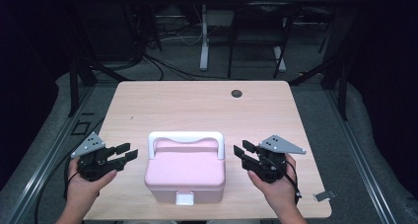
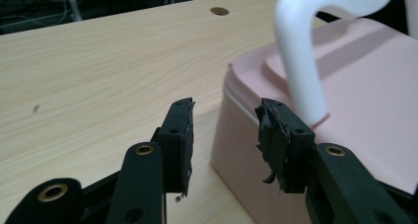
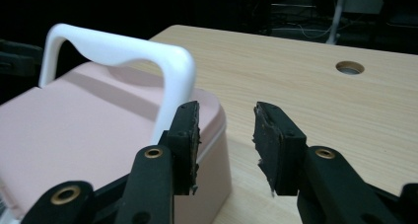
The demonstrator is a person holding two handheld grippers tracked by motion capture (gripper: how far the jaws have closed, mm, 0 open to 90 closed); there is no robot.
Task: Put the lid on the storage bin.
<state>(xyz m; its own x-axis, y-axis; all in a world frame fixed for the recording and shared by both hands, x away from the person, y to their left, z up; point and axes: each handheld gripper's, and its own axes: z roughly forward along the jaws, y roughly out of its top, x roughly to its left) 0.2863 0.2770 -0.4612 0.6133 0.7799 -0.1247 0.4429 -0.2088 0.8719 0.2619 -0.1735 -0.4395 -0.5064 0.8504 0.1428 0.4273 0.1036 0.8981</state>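
Observation:
A pink box [image 1: 185, 172] with a white upright handle [image 1: 186, 136] and a white front latch [image 1: 185, 199] sits near the front edge of the wooden table [image 1: 197, 105]. My left gripper [image 1: 127, 152] hovers just left of the box, its jaws open and pointing at the box's side. My right gripper [image 1: 241, 149] hovers just right of it, also open. In the left gripper view the open jaws [image 2: 224, 118] frame the box's corner [image 2: 355, 86] below the handle [image 2: 300, 61], without touching. In the right gripper view the open jaws [image 3: 226, 118] stand beside the box [image 3: 74, 120] and handle [image 3: 123, 49].
A round cable hole [image 1: 236, 93] lies at the table's far side. A small metal clip [image 1: 324, 196] sits at the front right corner. Dark frame rails flank the table, and another desk's legs stand behind it.

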